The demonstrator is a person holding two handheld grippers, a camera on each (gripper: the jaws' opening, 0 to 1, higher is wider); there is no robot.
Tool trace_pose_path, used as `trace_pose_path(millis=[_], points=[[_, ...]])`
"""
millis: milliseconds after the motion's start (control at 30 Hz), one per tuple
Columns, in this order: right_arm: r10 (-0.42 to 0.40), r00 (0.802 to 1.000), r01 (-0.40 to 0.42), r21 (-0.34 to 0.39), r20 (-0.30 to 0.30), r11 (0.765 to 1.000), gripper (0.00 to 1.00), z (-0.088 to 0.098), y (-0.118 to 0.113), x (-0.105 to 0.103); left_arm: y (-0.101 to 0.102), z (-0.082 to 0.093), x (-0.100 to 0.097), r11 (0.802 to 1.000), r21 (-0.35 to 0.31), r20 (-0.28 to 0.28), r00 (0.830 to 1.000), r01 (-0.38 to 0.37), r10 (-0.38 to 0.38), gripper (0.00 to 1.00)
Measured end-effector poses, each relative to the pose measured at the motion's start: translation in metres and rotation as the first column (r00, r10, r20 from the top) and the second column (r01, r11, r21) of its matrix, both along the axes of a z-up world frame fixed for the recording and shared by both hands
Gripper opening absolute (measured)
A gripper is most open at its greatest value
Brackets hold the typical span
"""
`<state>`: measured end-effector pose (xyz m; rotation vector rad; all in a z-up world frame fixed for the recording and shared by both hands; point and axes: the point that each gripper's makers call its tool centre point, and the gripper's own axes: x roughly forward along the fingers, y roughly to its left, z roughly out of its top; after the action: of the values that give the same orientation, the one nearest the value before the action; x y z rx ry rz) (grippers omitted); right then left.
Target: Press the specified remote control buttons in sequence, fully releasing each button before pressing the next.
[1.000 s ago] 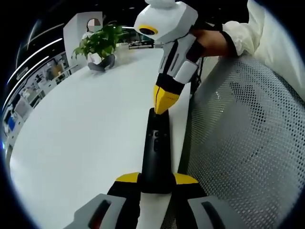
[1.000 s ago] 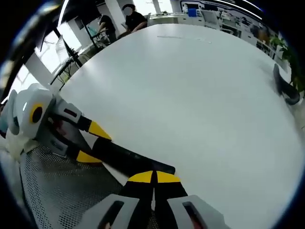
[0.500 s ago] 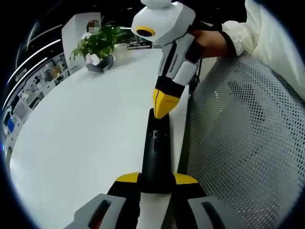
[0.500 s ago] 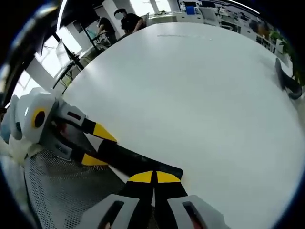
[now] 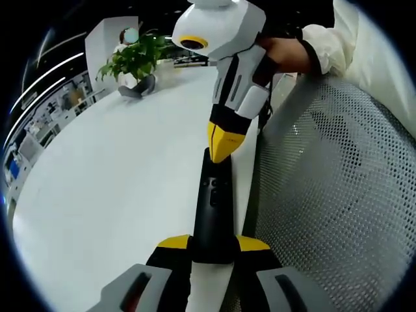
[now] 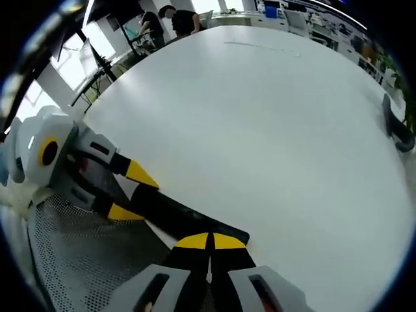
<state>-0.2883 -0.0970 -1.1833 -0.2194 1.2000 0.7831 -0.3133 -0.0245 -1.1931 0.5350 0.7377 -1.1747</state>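
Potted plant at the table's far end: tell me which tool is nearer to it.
Right. The right tool sits at the remote's far end, toward the potted plant; the left tool clamps the near end, farther away.

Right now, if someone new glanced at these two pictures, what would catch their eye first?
The black remote stands out, clamped at its near end in the left gripper, with the right gripper's shut yellow tip at its far end. It lies along the edge of a big white table, beside a grey mesh chair back. A green plant sits at the table's far side.
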Motion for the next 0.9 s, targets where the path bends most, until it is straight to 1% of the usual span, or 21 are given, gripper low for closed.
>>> trace_pose_path(millis=[133, 167, 233, 267, 300, 333, 400, 433, 467, 567, 633, 700, 767, 800, 833, 900], points=[[-0.008, 1.000, 0.008, 0.003, 0.005, 1.000, 0.00, 0.000, 0.000, 0.000, 0.000, 0.000, 0.000, 1.000, -0.003, 0.000, 1.000, 0.003, -0.003, 0.25], [-0.020, 1.000, 0.020, 0.006, 0.002, 1.000, 0.00, 0.000, 0.000, 0.000, 0.000, 0.000, 0.000, 1.000, -0.003, 0.000, 1.000, 0.002, -0.002, 0.25], [-0.073, 0.997, 0.073, 0.022, -0.003, 0.997, 0.00, 0.002, 0.000, 0.001, 0.000, 0.000, 0.001, 1.000, -0.003, 0.000, 1.000, 0.000, 0.000, 0.25], [-0.096, 0.995, 0.096, 0.031, 0.011, 0.995, 0.00, 0.002, 0.000, 0.002, 0.000, 0.000, 0.000, 1.000, -0.004, 0.001, 1.000, 0.000, 0.000, 0.25], [-0.100, 0.995, 0.099, 0.039, 0.028, 0.994, 0.00, 0.003, 0.001, 0.003, 0.001, 0.000, 0.000, 1.000, -0.005, 0.003, 1.000, 0.001, -0.001, 0.24], [-0.088, 0.995, 0.086, 0.046, 0.049, 0.995, 0.00, 0.003, 0.003, 0.005, 0.000, 0.000, 0.000, 1.000, -0.006, 0.003, 1.000, 0.002, -0.002, 0.24], [-0.077, 0.996, 0.075, 0.034, 0.055, 0.997, 0.00, 0.005, 0.005, 0.007, 0.000, 0.000, 0.000, 1.000, -0.007, 0.003, 1.000, 0.002, -0.002, 0.24], [-0.064, 0.995, 0.061, 0.044, 0.071, 0.997, 0.00, 0.007, 0.008, 0.010, 0.000, 0.000, 0.000, 1.000, -0.005, 0.003, 1.000, 0.003, -0.003, 0.24], [-0.062, 0.995, 0.057, 0.065, 0.073, 0.996, 0.00, 0.009, 0.013, 0.011, 0.000, 0.000, 0.000, 1.000, -0.005, 0.003, 1.000, 0.003, -0.003, 0.24], [-0.064, 0.997, 0.061, 0.065, 0.050, 0.996, 0.00, 0.004, 0.017, 0.009, 0.000, 0.000, 0.000, 1.000, -0.003, 0.001, 1.000, -0.001, 0.001, 0.24], [-0.052, 0.998, 0.049, 0.065, 0.048, 0.997, 0.00, 0.002, 0.020, 0.006, 0.000, 0.000, 0.000, 1.000, -0.002, -0.001, 1.000, -0.005, 0.005, 0.24], [-0.034, 0.998, 0.032, 0.046, 0.055, 0.998, 0.00, 0.000, 0.019, 0.004, 0.000, 0.000, 0.000, 1.000, 0.000, 0.000, 1.000, -0.003, 0.003, 0.24], [-0.033, 0.998, 0.030, 0.042, 0.060, 0.999, 0.00, 0.001, 0.020, 0.005, 0.000, 0.000, 0.000, 1.000, 0.002, -0.001, 1.000, -0.002, 0.002, 0.24], [-0.019, 0.998, 0.017, 0.033, 0.060, 0.999, 0.00, 0.001, 0.020, 0.004, 0.000, 0.000, 0.000, 1.000, 0.004, 0.000, 1.000, -0.001, 0.001, 0.24], [-0.010, 0.998, 0.008, 0.027, 0.058, 1.000, 0.00, 0.001, 0.020, 0.005, 0.000, 0.001, 0.000, 1.000, 0.004, -0.001, 1.000, -0.001, 0.001, 0.24], [-0.018, 0.999, 0.017, 0.018, 0.042, 1.000, 0.00, 0.000, 0.020, 0.006, 0.000, 0.000, 0.000, 1.000, 0.005, -0.002, 1.000, -0.005, 0.005, 0.24]])
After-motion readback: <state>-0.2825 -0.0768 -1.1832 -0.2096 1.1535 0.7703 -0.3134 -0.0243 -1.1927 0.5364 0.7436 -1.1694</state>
